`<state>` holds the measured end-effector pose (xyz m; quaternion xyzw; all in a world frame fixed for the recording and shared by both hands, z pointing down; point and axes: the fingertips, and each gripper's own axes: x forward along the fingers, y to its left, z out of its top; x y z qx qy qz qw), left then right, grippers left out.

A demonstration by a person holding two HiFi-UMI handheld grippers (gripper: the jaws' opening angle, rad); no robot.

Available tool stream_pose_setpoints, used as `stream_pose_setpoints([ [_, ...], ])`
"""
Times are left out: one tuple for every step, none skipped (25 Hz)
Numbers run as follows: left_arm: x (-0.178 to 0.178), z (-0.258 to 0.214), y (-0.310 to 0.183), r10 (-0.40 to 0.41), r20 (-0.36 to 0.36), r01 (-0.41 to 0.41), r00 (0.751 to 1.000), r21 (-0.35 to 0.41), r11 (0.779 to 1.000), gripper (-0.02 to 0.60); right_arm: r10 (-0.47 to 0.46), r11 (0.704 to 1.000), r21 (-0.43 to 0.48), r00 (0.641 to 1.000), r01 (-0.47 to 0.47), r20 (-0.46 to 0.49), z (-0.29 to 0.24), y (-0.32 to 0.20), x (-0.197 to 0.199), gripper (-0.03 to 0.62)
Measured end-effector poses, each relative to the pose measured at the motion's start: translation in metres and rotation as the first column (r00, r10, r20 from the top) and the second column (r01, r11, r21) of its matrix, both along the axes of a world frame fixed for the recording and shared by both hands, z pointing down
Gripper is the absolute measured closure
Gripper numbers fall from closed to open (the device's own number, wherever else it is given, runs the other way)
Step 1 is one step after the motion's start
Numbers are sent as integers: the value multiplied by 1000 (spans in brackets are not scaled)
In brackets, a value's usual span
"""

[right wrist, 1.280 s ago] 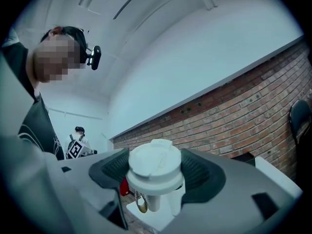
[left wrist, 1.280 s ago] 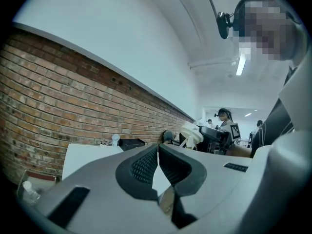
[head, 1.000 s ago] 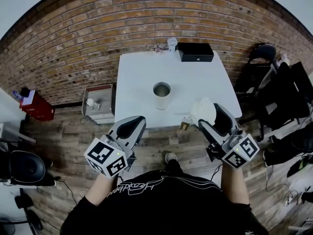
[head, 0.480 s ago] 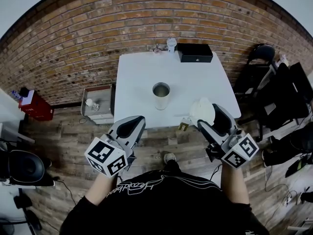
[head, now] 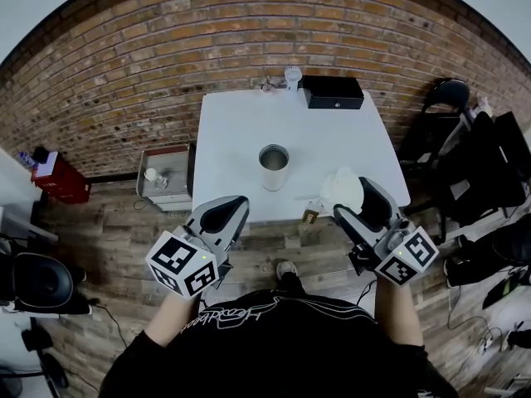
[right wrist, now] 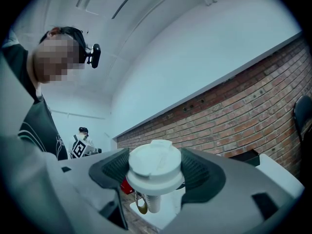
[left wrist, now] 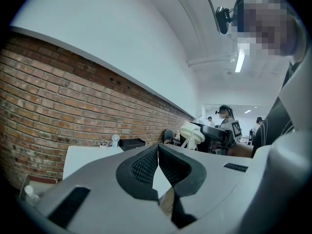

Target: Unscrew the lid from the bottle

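Note:
A steel bottle (head: 274, 165) stands upright with its mouth uncovered in the middle of the white table (head: 332, 143). Its white lid (head: 342, 187) is off the bottle, held in the air over the table's near right edge. My right gripper (head: 348, 196) is shut on that lid (right wrist: 154, 163), a jaw pad on each side, and a small strap with a tag (head: 311, 215) dangles below it. My left gripper (head: 235, 203) hovers before the table's near left edge. In the left gripper view its jaws (left wrist: 158, 152) are shut together with nothing between them.
A black box (head: 333, 89) and a small clear container (head: 292, 74) sit at the table's far edge by the brick wall. A low crate shelf (head: 168, 177) stands left of the table, dark chairs (head: 444, 106) to its right. Another person (left wrist: 225, 117) is in the background.

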<state>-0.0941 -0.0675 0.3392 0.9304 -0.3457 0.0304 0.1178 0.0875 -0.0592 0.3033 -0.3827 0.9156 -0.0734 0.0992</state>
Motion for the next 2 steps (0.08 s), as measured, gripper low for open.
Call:
stream_pose_setpoints([
  [1, 0, -3, 0, 1, 0, 1000, 0, 1000, 549, -1, 1000, -1, 1000, 1, 0, 0, -3, 1, 267],
  [3, -1, -6, 0, 1, 0, 1000, 0, 1000, 549, -2, 1000, -2, 1000, 2, 0, 0, -6, 2, 267],
])
